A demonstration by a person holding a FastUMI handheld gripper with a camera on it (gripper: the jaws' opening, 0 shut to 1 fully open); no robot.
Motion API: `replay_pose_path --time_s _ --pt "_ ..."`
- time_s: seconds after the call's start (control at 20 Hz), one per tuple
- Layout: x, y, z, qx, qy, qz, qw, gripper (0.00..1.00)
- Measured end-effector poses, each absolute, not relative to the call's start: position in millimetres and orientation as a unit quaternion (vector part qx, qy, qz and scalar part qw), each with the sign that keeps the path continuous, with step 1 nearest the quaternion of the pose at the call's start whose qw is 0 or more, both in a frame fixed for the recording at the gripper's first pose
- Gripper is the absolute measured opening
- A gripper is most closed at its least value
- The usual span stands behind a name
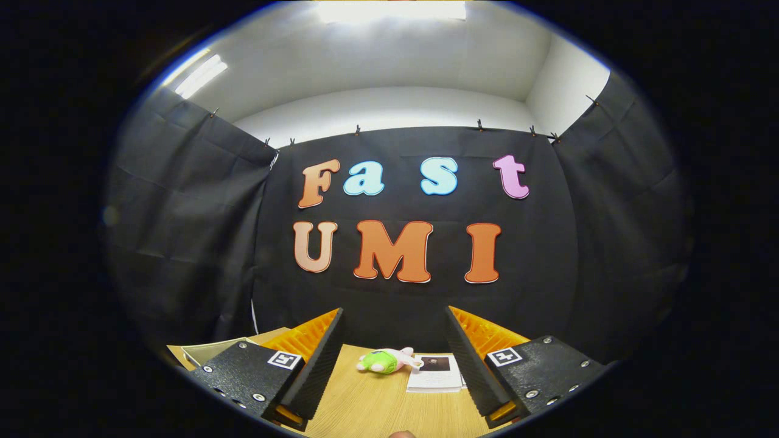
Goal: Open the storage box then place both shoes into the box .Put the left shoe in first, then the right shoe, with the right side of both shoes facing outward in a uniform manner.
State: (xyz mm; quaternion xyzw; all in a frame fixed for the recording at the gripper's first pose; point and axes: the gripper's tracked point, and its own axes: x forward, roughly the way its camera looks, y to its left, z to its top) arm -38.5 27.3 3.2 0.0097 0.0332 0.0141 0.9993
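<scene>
My gripper [392, 331] is held up above a wooden table [377, 407], pointing at the black booth wall. Its two black fingers [316, 365] with orange backing stand wide apart with nothing between them. A pale flat object [210, 350], possibly part of the storage box, peeks out behind the left finger; I cannot tell what it is.
A small plush toy [386, 360], green and pink, lies on the table beyond the fingers. Next to it on the right lies a white booklet [435, 372] with a dark picture. Black cloth walls close in the booth on three sides.
</scene>
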Motion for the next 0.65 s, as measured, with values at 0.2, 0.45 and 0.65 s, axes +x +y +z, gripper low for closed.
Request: replay_pose_path --time_s 0.2,0.45,0.65 --pt "-33.4 21.7 2.6 0.016 0.035 -0.004 0.999 0.95" --pt "-30.1 22.7 5.1 0.018 0.034 -0.006 0.999 0.95" --pt "-29.5 23.7 6.4 0.015 0.037 -0.004 0.999 0.95"
